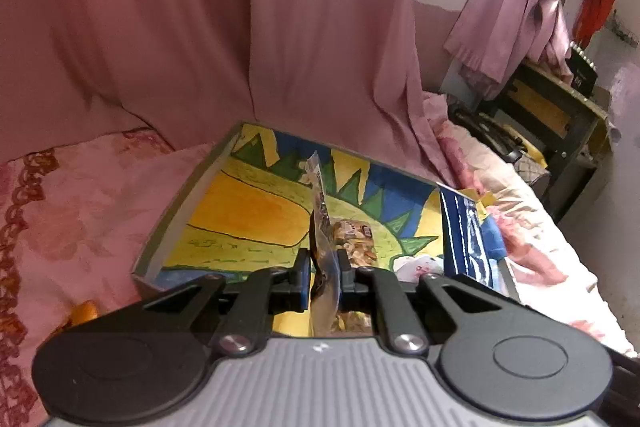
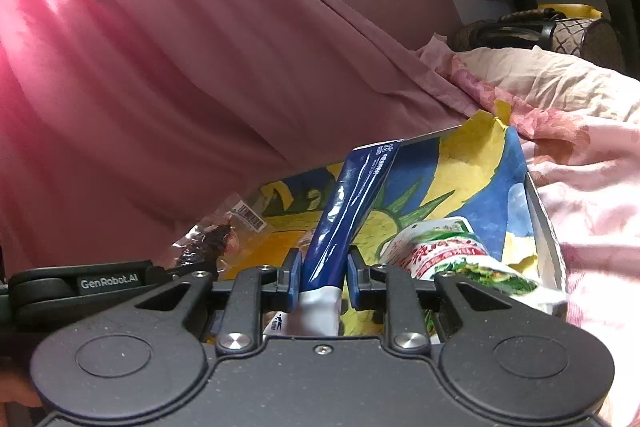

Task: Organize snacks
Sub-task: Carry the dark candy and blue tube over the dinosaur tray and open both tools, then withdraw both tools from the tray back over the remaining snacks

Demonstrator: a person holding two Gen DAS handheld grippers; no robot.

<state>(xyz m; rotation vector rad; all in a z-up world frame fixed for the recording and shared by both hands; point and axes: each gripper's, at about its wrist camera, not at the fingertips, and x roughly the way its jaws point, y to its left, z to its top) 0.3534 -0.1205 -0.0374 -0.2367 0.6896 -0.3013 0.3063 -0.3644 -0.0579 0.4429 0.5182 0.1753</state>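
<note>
My left gripper (image 1: pixel 325 267) is shut on a clear snack packet (image 1: pixel 320 223) that stands up edge-on between its pads, above a painted tray (image 1: pixel 180 211) with a yellow, green and blue sun picture. My right gripper (image 2: pixel 323 267) is shut on a blue snack packet (image 2: pixel 352 203) with a white lower end, held over the same painted tray (image 2: pixel 540 215). That blue packet (image 1: pixel 466 235) shows at the tray's right side in the left wrist view. The clear packet (image 2: pixel 228 231) and the left gripper's arm appear at the left of the right wrist view. A green and white snack bag (image 2: pixel 444 255) lies in the tray.
The tray rests on a bed with a pink floral sheet (image 1: pixel 80 211). A pink curtain (image 1: pixel 200 27) hangs close behind it. A dark wooden shelf unit (image 1: pixel 560 115) and a basket (image 2: pixel 568 35) stand past the bed at the right.
</note>
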